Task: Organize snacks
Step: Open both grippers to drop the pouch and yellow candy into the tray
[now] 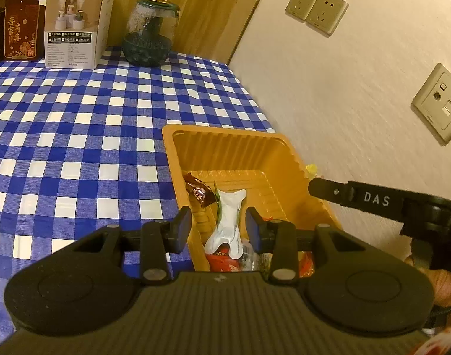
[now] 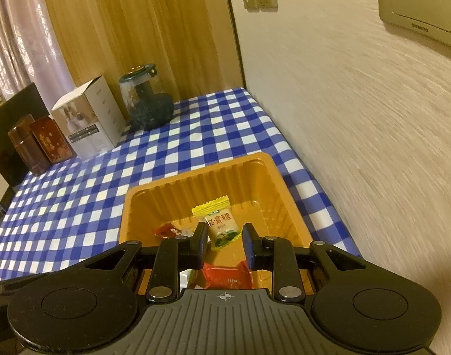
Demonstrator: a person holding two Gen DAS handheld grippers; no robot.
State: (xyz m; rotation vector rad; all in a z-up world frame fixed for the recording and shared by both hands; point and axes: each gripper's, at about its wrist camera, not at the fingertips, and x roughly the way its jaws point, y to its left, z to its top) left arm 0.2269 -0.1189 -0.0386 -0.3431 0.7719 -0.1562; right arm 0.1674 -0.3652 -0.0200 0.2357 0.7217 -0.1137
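Open checked tablecloth (image 1: 77,136) spreads left of the left gripper (image 1: 218,226), whose jaws stand apart, unclamped, either side of a white packet (image 1: 230,222) in the orange tray (image 1: 287,153). The right gripper (image 2: 222,241), gap narrow, grips nothing above a yellow candy (image 2: 218,222); wall (image 2: 373,148) close right.

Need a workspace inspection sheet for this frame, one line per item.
Surface: blue-white checked tablecloth, bare in the middle.
Job's things: orange tray by the wall holds wrapped snacks: white packet, yellow-green candy, red packets.
Clutter: white box, green glass jar, brown tins at the far edge.
Tongs: left tongs and right tongs over the tray, gripping nothing.
Cables: nothing seen.
Surroundings: wall sockets, wood panel.
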